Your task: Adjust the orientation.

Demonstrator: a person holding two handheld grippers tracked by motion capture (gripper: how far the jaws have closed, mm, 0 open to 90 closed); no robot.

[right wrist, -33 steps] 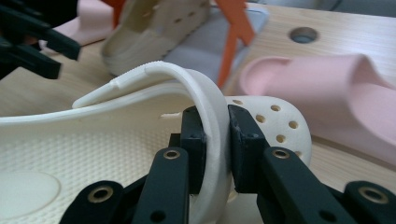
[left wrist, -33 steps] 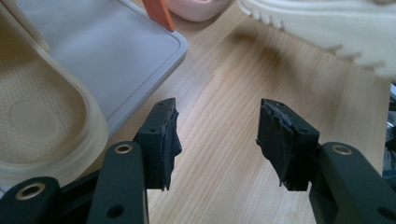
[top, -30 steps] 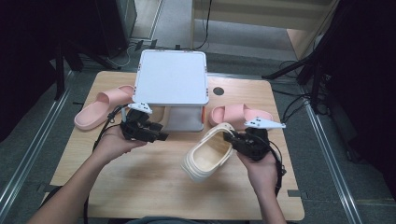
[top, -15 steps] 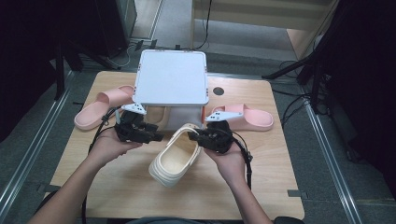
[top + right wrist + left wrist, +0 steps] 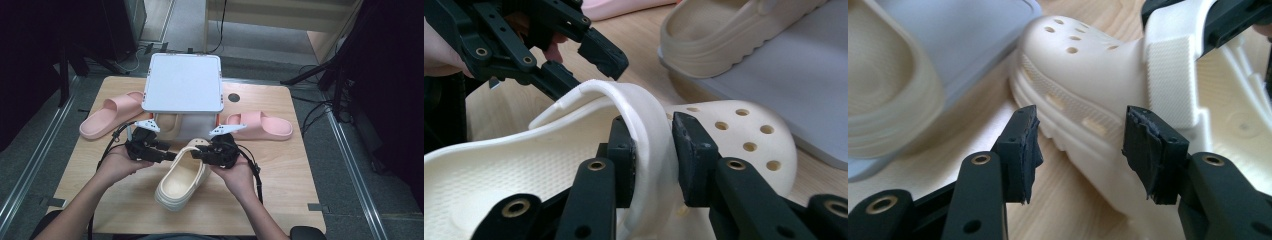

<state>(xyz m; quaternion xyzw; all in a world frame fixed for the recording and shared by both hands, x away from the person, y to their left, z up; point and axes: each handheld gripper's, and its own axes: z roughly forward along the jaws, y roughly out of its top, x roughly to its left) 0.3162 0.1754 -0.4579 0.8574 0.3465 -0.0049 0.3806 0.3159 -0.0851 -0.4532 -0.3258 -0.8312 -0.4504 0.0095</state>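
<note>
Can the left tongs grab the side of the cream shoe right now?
Probably yes. The left tongs are open, with the side of the cream shoe right ahead of the gap and nothing in between. The right tongs grip its strap.

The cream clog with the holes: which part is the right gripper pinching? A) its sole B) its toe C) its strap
C: in the right gripper view the jaws of the right gripper are shut on the curved strap of the cream clog, not its holed toe.
</note>
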